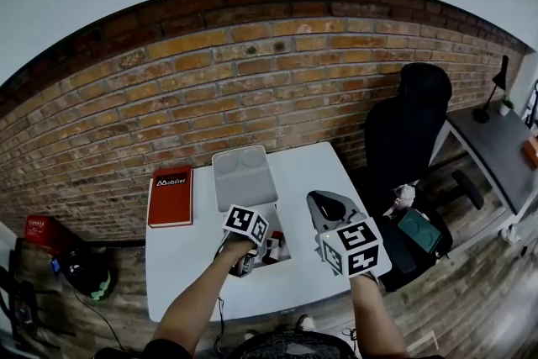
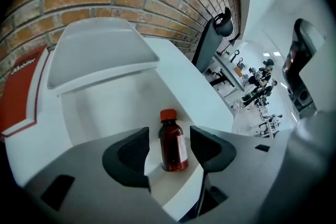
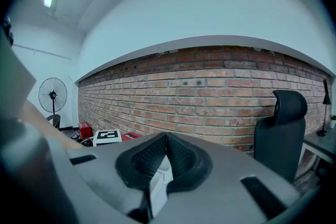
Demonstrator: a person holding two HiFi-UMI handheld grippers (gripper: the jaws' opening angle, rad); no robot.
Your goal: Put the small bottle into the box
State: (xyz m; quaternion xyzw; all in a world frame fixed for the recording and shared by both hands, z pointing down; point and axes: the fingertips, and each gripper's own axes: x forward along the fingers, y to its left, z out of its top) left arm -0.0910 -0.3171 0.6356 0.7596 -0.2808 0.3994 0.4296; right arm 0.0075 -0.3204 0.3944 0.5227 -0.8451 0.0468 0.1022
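The small brown bottle [image 2: 172, 143] with a red cap stands upright on the white floor of the open box [image 2: 100, 107], near its front corner. My left gripper [image 2: 169, 136] is open around it, one pad on each side with a thin gap to the glass. In the head view the box's raised lid [image 1: 244, 178] lies mid-table, and the left gripper [image 1: 265, 250] hangs over the box opening, where the bottle [image 1: 275, 243] barely shows. My right gripper [image 1: 322, 202] hovers to the right of the box, shut with nothing held; its pads [image 3: 181, 157] are pressed together.
A red book [image 1: 171, 197] lies on the white table [image 1: 311, 172] left of the box. A black office chair [image 1: 409, 130] stands close to the table's right side, and a brick wall [image 1: 252, 71] runs behind. A grey desk [image 1: 496, 147] is further right.
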